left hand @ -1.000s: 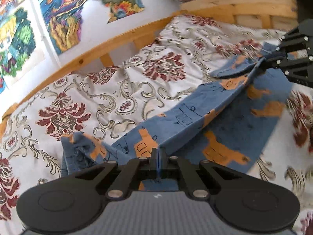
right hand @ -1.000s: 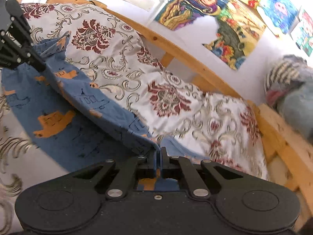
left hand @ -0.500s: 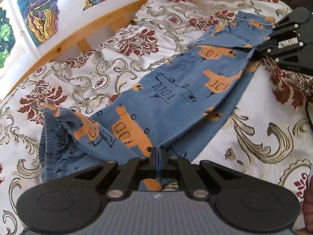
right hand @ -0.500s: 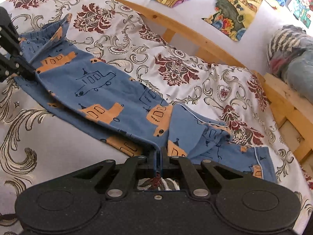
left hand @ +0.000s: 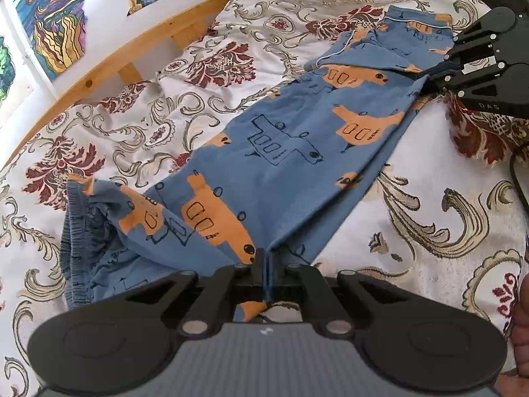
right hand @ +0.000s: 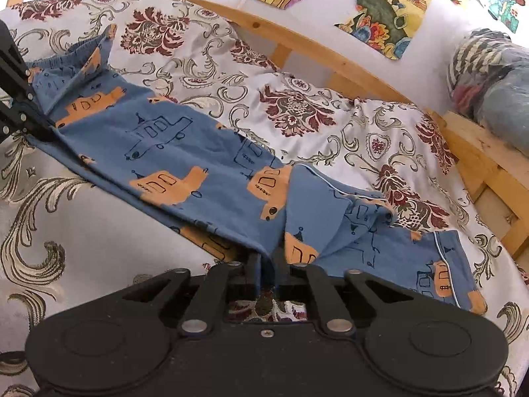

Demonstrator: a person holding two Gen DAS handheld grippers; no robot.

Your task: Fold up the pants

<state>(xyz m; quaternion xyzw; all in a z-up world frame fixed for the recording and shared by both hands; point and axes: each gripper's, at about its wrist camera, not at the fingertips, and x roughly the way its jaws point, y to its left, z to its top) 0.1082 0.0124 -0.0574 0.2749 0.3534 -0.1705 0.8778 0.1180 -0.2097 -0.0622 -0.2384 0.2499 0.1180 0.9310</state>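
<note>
you are over a bed (left hand: 429, 231) with a floral cover, a wooden rail (left hand: 109, 56) behind it and bright paintings (left hand: 56, 29) on the white wall. the pants (left hand: 281, 165), blue with orange and outlined vehicles, lie along the cover, folded lengthwise, stretched between your two tongs. your left tongs (left hand: 267, 266) are pinched tight on the near edge of the cloth close to the waist end; the gathered waistband (left hand: 77, 231) bunches just to the left of them. your right tongs (right hand: 266, 264) sit at the leg end, their jaws opening, a narrow gap showing between them with the fold of cloth still in it; whether the pads still press on it you cannot tell for sure, though they seem to have let go. just right of these tongs the white-piped cuffs (right hand: 439, 258) lie crumpled on the cover. from the left wrist view the right tongs (left hand: 433, 77) show at the far end of the pants, touching the cloth. beyond the rail's corner a striped bundle (right hand: 489, 76) rests on the frame.
</note>
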